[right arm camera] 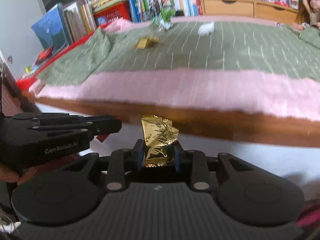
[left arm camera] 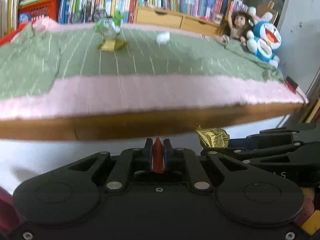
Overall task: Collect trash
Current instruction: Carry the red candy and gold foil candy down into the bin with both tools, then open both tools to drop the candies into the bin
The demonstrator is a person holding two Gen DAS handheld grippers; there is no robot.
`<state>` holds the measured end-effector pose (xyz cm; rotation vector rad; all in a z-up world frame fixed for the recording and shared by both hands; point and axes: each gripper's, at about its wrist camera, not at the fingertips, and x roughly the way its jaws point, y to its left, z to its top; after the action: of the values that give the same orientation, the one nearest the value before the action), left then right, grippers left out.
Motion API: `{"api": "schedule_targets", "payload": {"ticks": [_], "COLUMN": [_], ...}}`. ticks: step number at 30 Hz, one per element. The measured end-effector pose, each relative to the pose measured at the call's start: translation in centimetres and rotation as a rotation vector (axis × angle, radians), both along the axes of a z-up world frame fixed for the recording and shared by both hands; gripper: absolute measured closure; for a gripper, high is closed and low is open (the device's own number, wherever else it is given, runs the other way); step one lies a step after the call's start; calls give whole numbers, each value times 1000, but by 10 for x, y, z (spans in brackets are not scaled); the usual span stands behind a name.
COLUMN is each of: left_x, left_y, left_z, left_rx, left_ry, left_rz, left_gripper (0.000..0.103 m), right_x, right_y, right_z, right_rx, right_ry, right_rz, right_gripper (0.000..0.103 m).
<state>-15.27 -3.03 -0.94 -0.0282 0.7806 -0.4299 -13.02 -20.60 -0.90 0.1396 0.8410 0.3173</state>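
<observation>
Right wrist, hand-held gripper [right arm camera: 159,152] clamping gold wrapper [right arm camera: 159,140]

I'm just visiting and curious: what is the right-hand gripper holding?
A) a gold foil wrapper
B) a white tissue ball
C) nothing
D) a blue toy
A: the right wrist view shows the gold foil wrapper pinched between the right gripper's fingers.

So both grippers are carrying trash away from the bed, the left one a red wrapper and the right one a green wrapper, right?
Not quite. The right gripper holds a gold wrapper, not a green one; the right wrist view shows it between the jaws. The left gripper does pinch a red wrapper.
</observation>
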Motion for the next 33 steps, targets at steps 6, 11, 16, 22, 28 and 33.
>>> {"api": "schedule_targets", "payload": {"ticks": [6, 11, 16, 22, 28, 33], "left_x": [-8, -6, -5, -3, -1, -1], "left_y": [-2, -2, -3, -5, -7, -7], "left_z": [-24, -45, -63, -71, -76, -78], "left_rx": [61, 86, 119, 140, 151, 157], "left_ry": [72, 157, 226, 248, 272, 279], "left_rz": [-12, -8, -6, -12, -17, -19], "left_gripper": [93, 93, 93, 92, 92, 89], "right_x": [-8, -10, -14, -10, -8, -5], "right_y": [2, 2, 1, 0, 1, 0], "right_z": [-18, -37, -49, -55, -56, -57], "right_rx": [-5, -26, -28, -33, -33, -33], "right_ry": [93, 179, 221, 253, 261, 267], "right_rz": [12, -2, -11, -27, -26, -31], "right_gripper": [68, 68, 68, 67, 64, 59]}}
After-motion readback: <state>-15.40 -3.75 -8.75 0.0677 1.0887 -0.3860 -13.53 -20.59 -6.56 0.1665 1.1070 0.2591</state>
